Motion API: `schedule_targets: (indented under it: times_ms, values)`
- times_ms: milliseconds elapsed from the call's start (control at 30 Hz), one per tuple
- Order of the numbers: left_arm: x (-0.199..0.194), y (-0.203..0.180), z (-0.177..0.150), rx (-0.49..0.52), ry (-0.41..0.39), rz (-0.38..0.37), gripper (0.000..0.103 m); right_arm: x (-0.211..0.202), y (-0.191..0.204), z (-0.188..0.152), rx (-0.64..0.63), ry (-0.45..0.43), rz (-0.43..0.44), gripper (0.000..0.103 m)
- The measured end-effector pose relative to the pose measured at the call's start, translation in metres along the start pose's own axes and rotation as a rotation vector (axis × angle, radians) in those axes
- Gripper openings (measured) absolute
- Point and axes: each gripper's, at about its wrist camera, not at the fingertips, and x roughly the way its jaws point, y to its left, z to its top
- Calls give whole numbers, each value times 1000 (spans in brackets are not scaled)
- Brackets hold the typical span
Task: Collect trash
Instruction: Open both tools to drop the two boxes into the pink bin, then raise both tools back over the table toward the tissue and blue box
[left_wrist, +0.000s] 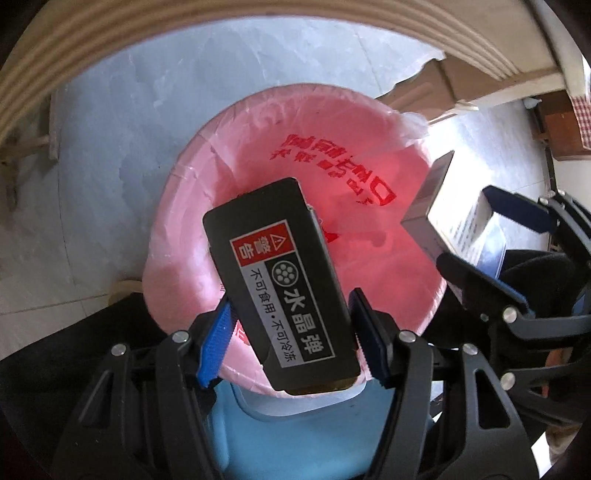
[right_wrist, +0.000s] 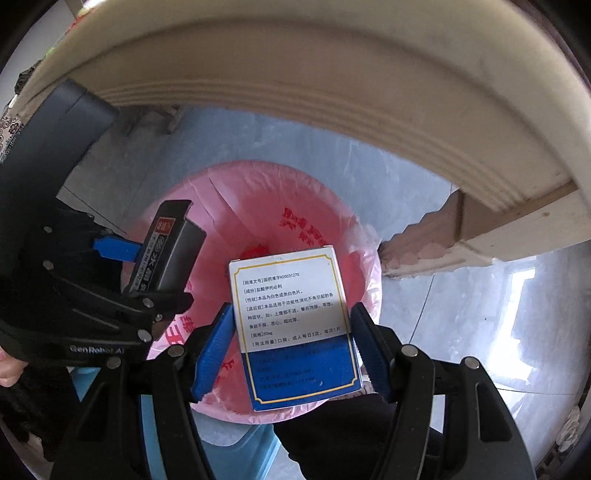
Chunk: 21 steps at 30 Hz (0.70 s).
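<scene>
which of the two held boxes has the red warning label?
The black box in the left gripper; the right gripper holds a white-and-blue medicine box.

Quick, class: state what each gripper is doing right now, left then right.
Left gripper: closed on the black box, over the pink-lined bin.
Right gripper: closed on the white and blue medicine box, over the same bin.
</scene>
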Motion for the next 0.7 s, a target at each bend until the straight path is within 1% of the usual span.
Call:
schedule_targets:
  times_ms: [133, 200, 300, 367, 400, 433, 500, 567, 700]
  values:
    - [10, 6, 6, -26, 26, -16, 61, 15, -1, -1, 1, 42, 15, 63]
    - [15, 9, 9, -36, 35, -14, 61, 23, 0, -2, -6, 57, 11, 63]
    - [22, 11, 13, -50, 57, -11, 61, 31, 4, -1, -15, 73, 29, 63]
    - [23, 11, 14, -39, 63, 21, 61, 32, 7, 0, -31, 74, 28, 64]
    - [24, 10, 15, -33, 66, 37, 61, 33, 10, 0, -42, 72, 27, 65]
    - [25, 11, 14, -31, 70, 35, 64, 34, 11, 0, -48, 73, 24, 70]
    - [26, 10, 14, -30, 72, 32, 67, 36, 12, 2, -54, 74, 26, 74]
    - [24, 11, 14, -28, 65, 50, 69, 37, 12, 2, -52, 78, 27, 75]
    - [23, 12, 14, -36, 61, 42, 69, 38, 9, 3, -40, 84, 37, 75]
